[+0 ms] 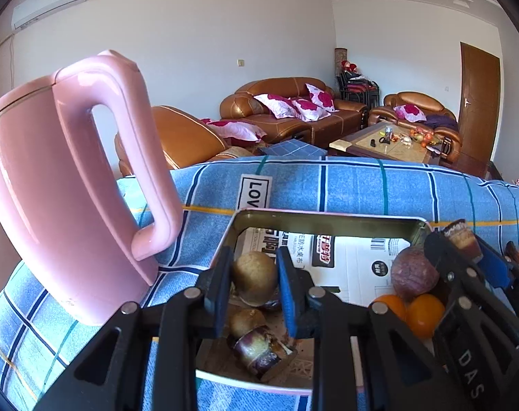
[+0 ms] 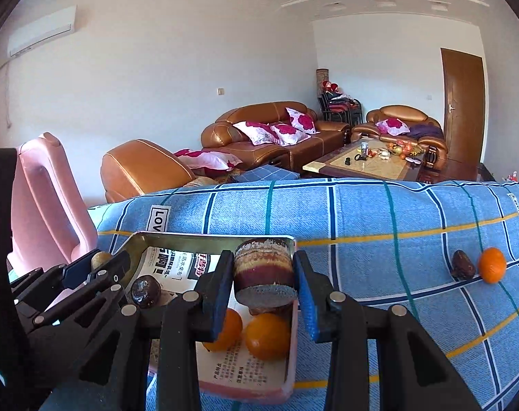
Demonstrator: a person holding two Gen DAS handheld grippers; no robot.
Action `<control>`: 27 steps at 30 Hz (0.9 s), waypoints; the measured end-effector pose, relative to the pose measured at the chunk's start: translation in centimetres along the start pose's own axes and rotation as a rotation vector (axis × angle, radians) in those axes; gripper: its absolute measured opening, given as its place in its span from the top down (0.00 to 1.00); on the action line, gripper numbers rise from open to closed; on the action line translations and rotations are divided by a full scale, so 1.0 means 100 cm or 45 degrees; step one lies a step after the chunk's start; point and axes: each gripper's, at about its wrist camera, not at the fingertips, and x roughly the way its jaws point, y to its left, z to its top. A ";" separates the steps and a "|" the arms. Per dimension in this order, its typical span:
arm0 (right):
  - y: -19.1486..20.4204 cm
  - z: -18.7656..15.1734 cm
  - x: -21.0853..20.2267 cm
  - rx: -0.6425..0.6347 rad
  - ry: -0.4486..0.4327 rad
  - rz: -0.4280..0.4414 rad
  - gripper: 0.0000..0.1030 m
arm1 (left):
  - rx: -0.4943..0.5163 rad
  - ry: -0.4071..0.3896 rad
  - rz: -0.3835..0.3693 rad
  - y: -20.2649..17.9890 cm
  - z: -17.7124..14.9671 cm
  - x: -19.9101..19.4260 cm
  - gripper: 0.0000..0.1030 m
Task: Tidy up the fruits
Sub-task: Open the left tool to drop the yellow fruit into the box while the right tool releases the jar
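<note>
Left tool (image 1: 254, 286) grips brown fruit (image 1: 255, 276); right tool (image 2: 263, 279) grips cut purple chunk (image 2: 263, 274), hiding tin (image 2: 204, 238) contents

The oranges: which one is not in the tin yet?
The lone orange out on the blue checked cloth, beside a small dark fruit. The other two oranges lie together inside the tin tray.

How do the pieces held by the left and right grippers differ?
The left gripper pinches a small, round, tan-brown fruit; the right gripper clamps a wider purple cut chunk with flat ends. The round fruit looks whole; the chunk shows a dark cut face. Both hang over the paper-lined tin tray.
</note>
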 end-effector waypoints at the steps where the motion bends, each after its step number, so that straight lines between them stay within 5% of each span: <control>1: 0.000 0.000 0.005 0.007 0.016 0.006 0.63 | -0.006 0.011 -0.001 0.001 0.000 0.002 0.73; 22: -0.018 -0.010 0.027 0.208 0.159 0.398 0.63 | 0.021 0.073 0.059 -0.005 -0.006 0.024 0.71; 25: -0.025 -0.006 0.015 0.219 0.079 0.337 0.58 | 0.002 0.059 0.052 -0.004 -0.007 0.022 0.51; 27: -0.031 -0.004 0.007 0.232 0.022 0.289 0.43 | -0.004 0.045 0.038 -0.005 -0.007 0.018 0.21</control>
